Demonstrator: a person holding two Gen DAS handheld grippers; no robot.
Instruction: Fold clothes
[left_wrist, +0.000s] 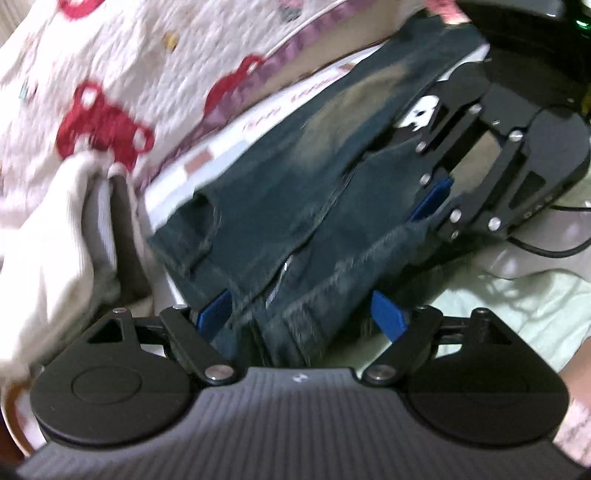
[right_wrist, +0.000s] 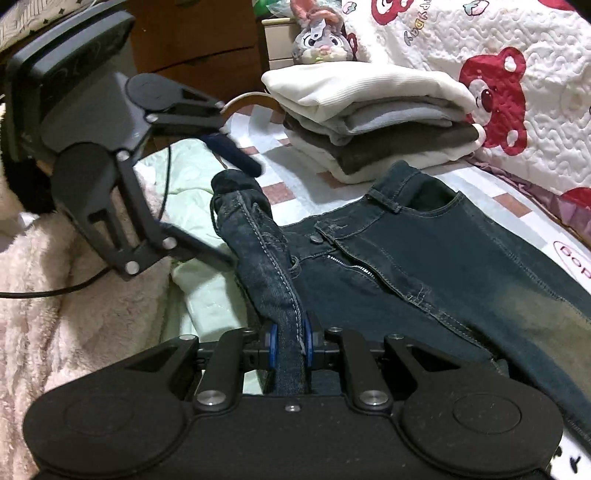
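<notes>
Dark blue jeans (right_wrist: 424, 266) lie on the bed with the waistband and zipper facing me; they also show in the left wrist view (left_wrist: 295, 177). My right gripper (right_wrist: 290, 341) is shut on a raised fold of the jeans' waist edge. My left gripper (left_wrist: 303, 314) is open, its blue pads on either side of the bunched waist fabric, and it shows in the right wrist view (right_wrist: 225, 214) at the upper left. The right gripper also shows in the left wrist view (left_wrist: 432, 199).
A stack of folded clothes (right_wrist: 373, 118), white on top, sits behind the jeans. A white quilt with red bears (right_wrist: 517, 74) lies at the right. A plush toy (right_wrist: 317, 37) stands behind the stack. A pale green cloth (right_wrist: 192, 206) and pink fleece (right_wrist: 74, 332) lie left.
</notes>
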